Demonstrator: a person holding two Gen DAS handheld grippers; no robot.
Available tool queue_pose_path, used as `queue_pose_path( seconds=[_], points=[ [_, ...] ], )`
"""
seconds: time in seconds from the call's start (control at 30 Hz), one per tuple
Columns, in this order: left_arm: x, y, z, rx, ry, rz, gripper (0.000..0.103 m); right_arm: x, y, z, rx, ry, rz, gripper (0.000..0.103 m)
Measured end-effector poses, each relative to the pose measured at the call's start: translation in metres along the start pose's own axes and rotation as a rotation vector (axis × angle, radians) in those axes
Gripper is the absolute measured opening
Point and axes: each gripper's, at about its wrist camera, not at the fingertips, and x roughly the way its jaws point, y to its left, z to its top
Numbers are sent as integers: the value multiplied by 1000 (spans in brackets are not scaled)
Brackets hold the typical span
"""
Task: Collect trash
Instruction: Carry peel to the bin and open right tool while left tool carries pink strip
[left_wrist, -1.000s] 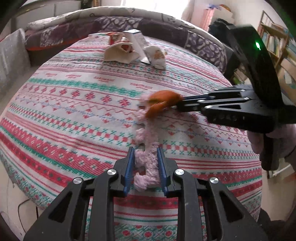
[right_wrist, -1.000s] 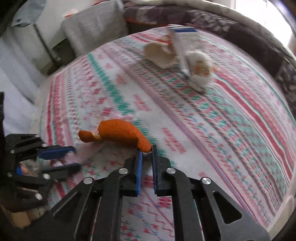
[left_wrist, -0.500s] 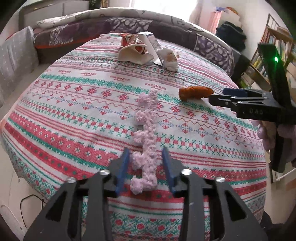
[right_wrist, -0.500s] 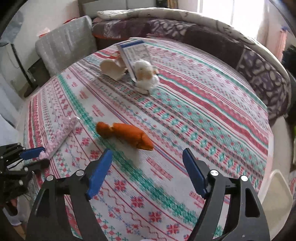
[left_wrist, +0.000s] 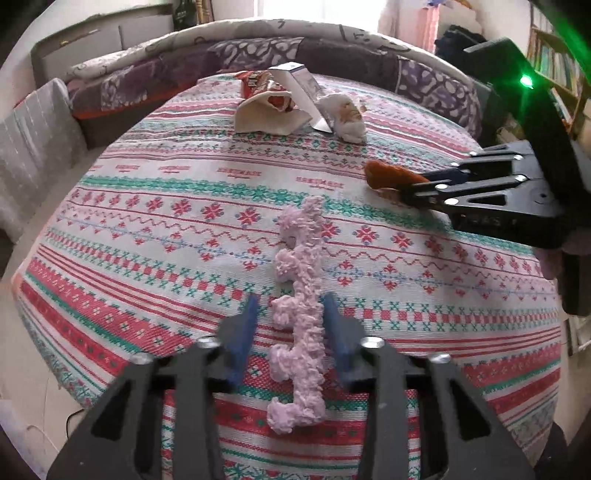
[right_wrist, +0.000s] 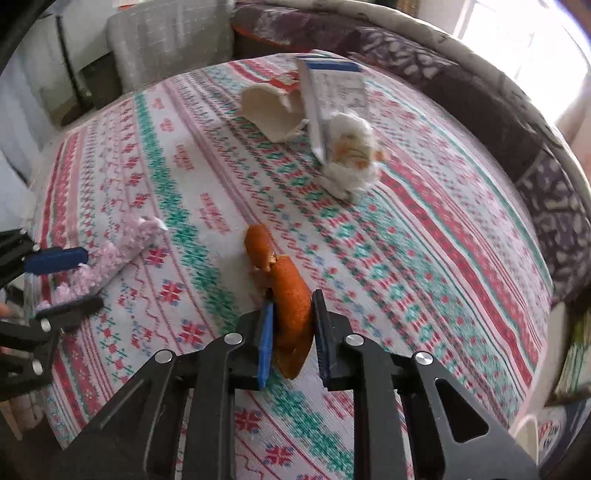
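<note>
A pink fuzzy strip (left_wrist: 301, 295) lies on the patterned tablecloth (left_wrist: 166, 206). My left gripper (left_wrist: 291, 328) is open, its blue pads on either side of the strip's near half, not pressing it. An orange peel (right_wrist: 291, 306) lies on the cloth between the pads of my right gripper (right_wrist: 293, 328), which stand close on both sides of it. In the left wrist view the peel (left_wrist: 388, 175) shows at the right gripper's tips. A pile of trash lies at the far side: a beige wrapper (left_wrist: 264, 116), a white carton (left_wrist: 301, 90), a crumpled tissue (left_wrist: 345, 118).
A red snack packet (left_wrist: 255, 79) lies behind the beige wrapper. A sofa with purple patterned cushions (left_wrist: 258, 55) curves round the table's far edge. A grey chair (right_wrist: 166, 40) stands at the far left. Bookshelves (left_wrist: 554, 55) stand at the right.
My right gripper let go of the peel, drew back wide open, then came in again and closed around it. My left gripper opened from the pink strip, which stays on the cloth.
</note>
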Motion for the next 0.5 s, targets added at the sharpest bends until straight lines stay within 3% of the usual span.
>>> queue_pose_path(
  seconds=[0.27, 0.5],
  points=[
    [-6, 6, 1, -144, -4, 10, 24, -28, -30, -35, 259, -18, -72, 17],
    [-31, -3, 2, -235, -55, 26, 24, -63, -31, -68, 398, -74, -148, 17]
  ],
)
